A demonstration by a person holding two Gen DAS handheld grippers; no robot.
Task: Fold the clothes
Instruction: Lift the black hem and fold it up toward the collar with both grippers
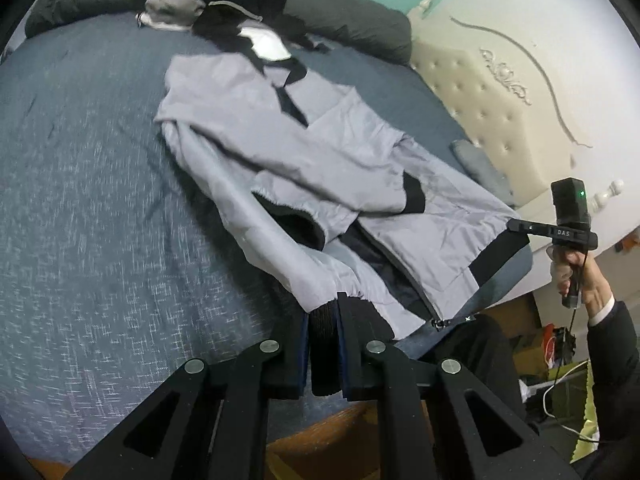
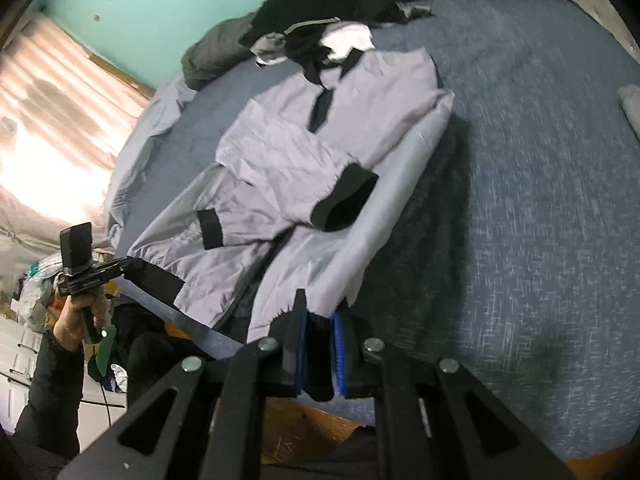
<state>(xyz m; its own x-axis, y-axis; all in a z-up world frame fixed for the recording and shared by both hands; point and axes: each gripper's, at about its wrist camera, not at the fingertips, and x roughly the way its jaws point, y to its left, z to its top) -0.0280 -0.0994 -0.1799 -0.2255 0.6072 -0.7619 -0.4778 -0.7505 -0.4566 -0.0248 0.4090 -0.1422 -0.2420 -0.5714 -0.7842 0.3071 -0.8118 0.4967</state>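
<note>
- left gripper (image 1: 325, 312) is clamped on the grey jacket (image 1: 280, 140) hem
- right gripper (image 2: 320, 320) pinches the same hem, other corner
- jacket lies on the blue bed (image 1: 80, 200), sleeves folded in

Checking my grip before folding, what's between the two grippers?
The bottom hem of the grey jacket, with its open zipper, spans from the left gripper to the right gripper, clearest in the left wrist view.

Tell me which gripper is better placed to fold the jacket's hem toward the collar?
Neither: left gripper and right gripper each clamp a jacket hem corner; likely both lift together.
</note>
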